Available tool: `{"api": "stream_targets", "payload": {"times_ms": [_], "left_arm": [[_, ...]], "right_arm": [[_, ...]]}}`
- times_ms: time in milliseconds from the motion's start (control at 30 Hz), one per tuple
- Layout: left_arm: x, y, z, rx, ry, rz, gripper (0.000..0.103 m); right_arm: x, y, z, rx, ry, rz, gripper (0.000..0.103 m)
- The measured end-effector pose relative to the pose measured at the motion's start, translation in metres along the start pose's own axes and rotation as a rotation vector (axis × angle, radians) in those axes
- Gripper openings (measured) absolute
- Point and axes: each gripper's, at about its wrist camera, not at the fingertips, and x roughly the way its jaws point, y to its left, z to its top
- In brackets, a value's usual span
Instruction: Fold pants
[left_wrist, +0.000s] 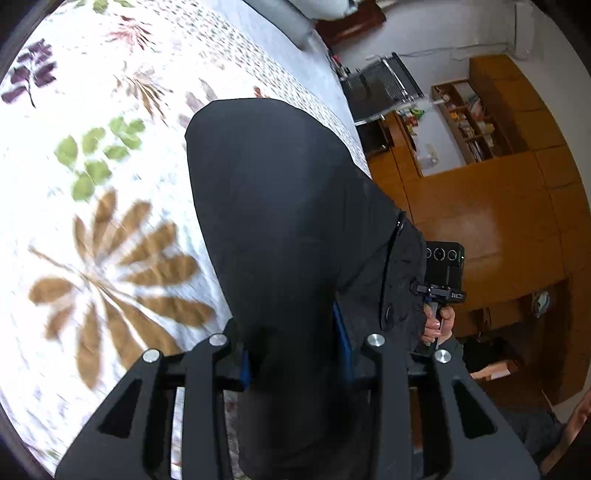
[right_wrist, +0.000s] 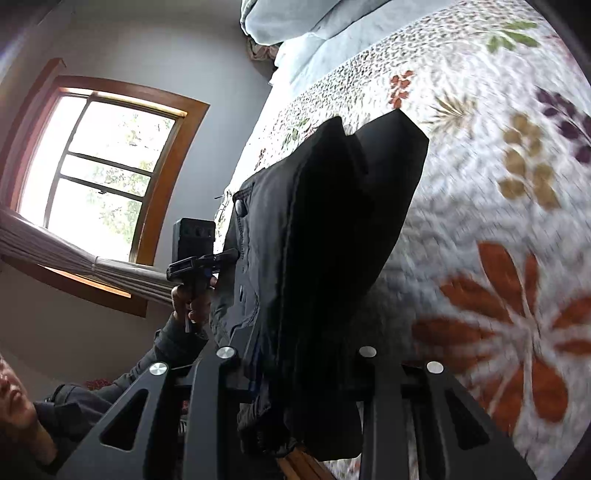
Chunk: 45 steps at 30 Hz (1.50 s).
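Black pants (left_wrist: 280, 229) hang bunched between the jaws of my left claw (left_wrist: 295, 365), which is nearly closed and clamped on the fabric. My right claw (right_wrist: 295, 373) pinches the same pants (right_wrist: 325, 240) just as tightly. The cloth stretches ahead of both claws, lifted above the leaf-printed bedspread (left_wrist: 110, 221) lying beyond and below them.

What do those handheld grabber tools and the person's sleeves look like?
Each gripper, left and right, is a matte black angular frame with triangular cut-outs, silver round bolts and blue pads inside the fingers. Each carries a boxy black camera unit above a pistol handle. The sleeve is dark grey.
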Motion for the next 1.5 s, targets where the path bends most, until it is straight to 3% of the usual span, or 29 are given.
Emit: {"api": "stream_targets", "payload": {"times_ms": [300,533,600,667,733,767,800,833,1000,1133,1300,1500], "left_arm": [[-0.016,0.049,0.064,-0.036,-0.022,0.064,0.033],[-0.015,0.077,0.08,-0.049,-0.015,0.048,0.035],[-0.016,0.083,0.078,-0.053,-0.014,0.032,0.038],[-0.017,0.09,0.075,-0.065,-0.015,0.023,0.046],[-0.018,0.097,0.07,-0.079,-0.035,0.067,0.08],[-0.021,0.099,0.069,-0.084,-0.042,0.074,0.081],[-0.025,0.1,0.067,-0.089,-0.046,0.069,0.086],[-0.028,0.098,0.066,-0.093,-0.051,0.07,0.094],[-0.067,0.085,0.052,-0.063,-0.11,0.219,0.098],[-0.082,0.04,0.034,0.042,-0.168,0.256,0.098],[-0.073,-0.009,-0.003,0.181,-0.216,0.251,0.098],[-0.039,0.003,-0.027,0.215,-0.167,0.363,0.098]], "right_arm": [[0.05,-0.023,0.07,0.017,0.043,-0.022,0.029],[0.072,-0.053,0.097,0.054,0.068,-0.024,0.029],[0.077,-0.063,0.1,0.073,0.074,-0.021,0.032],[0.077,-0.076,0.101,0.097,0.067,-0.047,0.047],[0.08,-0.083,0.098,0.12,0.06,-0.073,0.064],[0.08,-0.083,0.097,0.121,0.052,-0.104,0.071],[0.077,-0.083,0.096,0.124,0.041,-0.11,0.072],[0.074,-0.08,0.097,0.128,0.03,-0.108,0.074],[0.032,-0.047,0.093,0.055,-0.12,-0.225,0.075],[0.012,-0.013,0.093,-0.014,-0.196,-0.151,0.075],[0.045,-0.003,0.109,-0.013,-0.173,-0.157,0.075],[0.075,-0.032,0.123,0.031,-0.153,-0.182,0.075]]}}
